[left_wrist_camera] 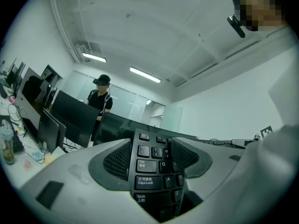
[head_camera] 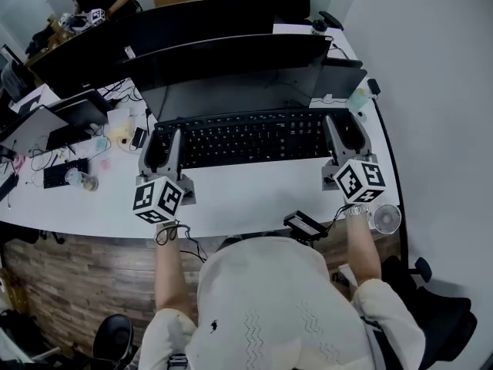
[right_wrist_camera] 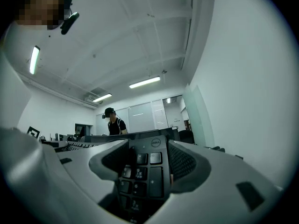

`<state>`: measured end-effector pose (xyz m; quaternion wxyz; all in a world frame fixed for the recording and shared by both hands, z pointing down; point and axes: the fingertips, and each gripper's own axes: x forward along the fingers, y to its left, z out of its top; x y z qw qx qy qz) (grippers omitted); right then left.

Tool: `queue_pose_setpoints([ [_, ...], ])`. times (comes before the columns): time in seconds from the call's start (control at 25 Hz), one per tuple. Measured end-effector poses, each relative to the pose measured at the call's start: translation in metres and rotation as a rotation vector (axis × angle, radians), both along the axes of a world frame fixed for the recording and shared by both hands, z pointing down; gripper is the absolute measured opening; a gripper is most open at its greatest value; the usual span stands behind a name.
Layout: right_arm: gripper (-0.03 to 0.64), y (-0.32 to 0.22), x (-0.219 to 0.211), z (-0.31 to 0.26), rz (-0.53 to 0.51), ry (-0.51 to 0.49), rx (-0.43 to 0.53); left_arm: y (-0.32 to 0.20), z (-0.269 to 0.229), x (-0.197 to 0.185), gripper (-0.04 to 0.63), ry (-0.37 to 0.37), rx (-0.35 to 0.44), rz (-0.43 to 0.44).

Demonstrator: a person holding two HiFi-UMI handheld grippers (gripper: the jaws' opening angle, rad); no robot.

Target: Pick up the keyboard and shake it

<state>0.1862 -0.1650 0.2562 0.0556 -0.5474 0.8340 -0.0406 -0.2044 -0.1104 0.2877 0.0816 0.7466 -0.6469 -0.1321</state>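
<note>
— What is the person wearing?
— A white short-sleeved shirt [head_camera: 262, 299], faintly zigzag-patterned, with a small dark emblem [head_camera: 213, 326] on it. Beyond the shirt's right sleeve a silvery watch [head_camera: 356, 210] is circling the wrist; beyond its left sleeve a dark cord [head_camera: 169, 233] is looping the other.
— And the tools?
— The left gripper [head_camera: 162, 141] and right gripper [head_camera: 347, 129] are showing pale grey jaws with dark ribbed pads [left_wrist_camera: 117, 160], each carrying a black-and-white marker cube [head_camera: 158, 199].

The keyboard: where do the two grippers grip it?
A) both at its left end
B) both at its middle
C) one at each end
C: the left gripper is shut on the left end of the keyboard, the right gripper on its right end.
</note>
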Motion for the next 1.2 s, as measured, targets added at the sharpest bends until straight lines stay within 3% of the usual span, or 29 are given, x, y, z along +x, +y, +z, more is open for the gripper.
queue_pose_setpoints([
  [0.2,0.264,-0.014,0.004,0.011,-0.045,-0.054,-0.038,0.006,-0.014,0.006,0.261,-0.069,-0.018,-0.053],
  [0.36,0.262,-0.021,0.001,0.005,-0.086,-0.096,0.001,0.015,-0.036,0.008,0.261,-0.121,0.019,-0.099],
  [0.8,0.255,0.000,-0.003,-0.042,-0.169,-0.226,0.312,0.066,-0.105,0.013,0.261,-0.237,0.319,-0.184],
  [0.96,0.256,0.013,0.009,-0.059,-0.159,-0.292,0.442,0.085,-0.133,0.028,0.261,-0.315,0.477,-0.202],
  [1.12,0.255,-0.006,-0.002,-0.040,-0.170,-0.261,0.347,0.066,-0.110,0.016,0.261,-0.279,0.371,-0.205],
  [1.2,0.256,0.004,0.003,-0.051,-0.152,-0.256,0.411,0.075,-0.117,0.022,0.261,-0.281,0.420,-0.212],
])
